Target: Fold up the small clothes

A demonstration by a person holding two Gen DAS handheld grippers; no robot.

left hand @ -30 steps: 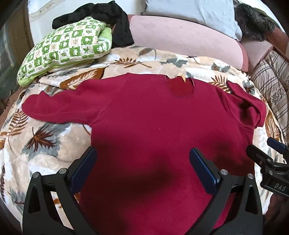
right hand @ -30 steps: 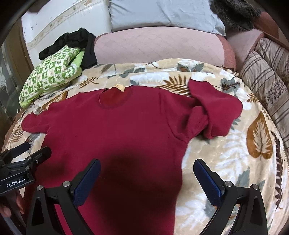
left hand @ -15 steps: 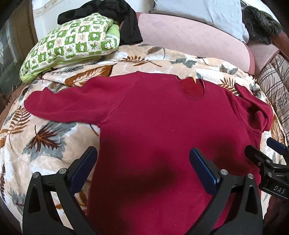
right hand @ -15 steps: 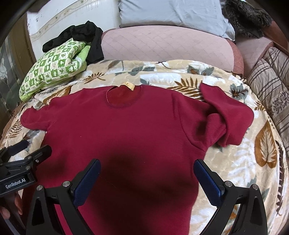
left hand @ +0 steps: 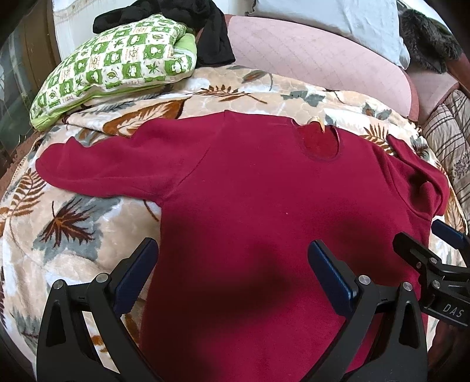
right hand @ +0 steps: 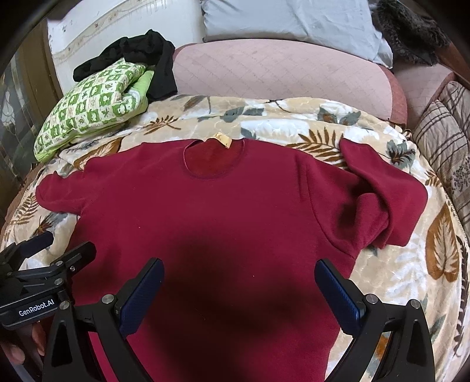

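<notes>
A dark red long-sleeved sweater (left hand: 264,205) lies flat, face up, on a leaf-patterned blanket (left hand: 73,235); it also shows in the right wrist view (right hand: 220,220). Its left sleeve (left hand: 102,164) is stretched out flat. Its right sleeve (right hand: 379,199) is folded back on itself in a bunch. My left gripper (left hand: 232,270) is open and empty above the sweater's lower left part. My right gripper (right hand: 239,282) is open and empty above the lower middle. Each gripper shows at the edge of the other's view.
A green-and-white patterned pillow (left hand: 117,64) with black clothing (left hand: 205,29) on it lies at the back left. A pink cushion (right hand: 279,73) and a grey pillow (right hand: 293,20) stand behind. Striped cushions (right hand: 440,132) are on the right.
Both grippers have shifted slightly, so the sweater sits lower and more to the right in both views. The sweater itself has not moved. Both grippers stay open.
</notes>
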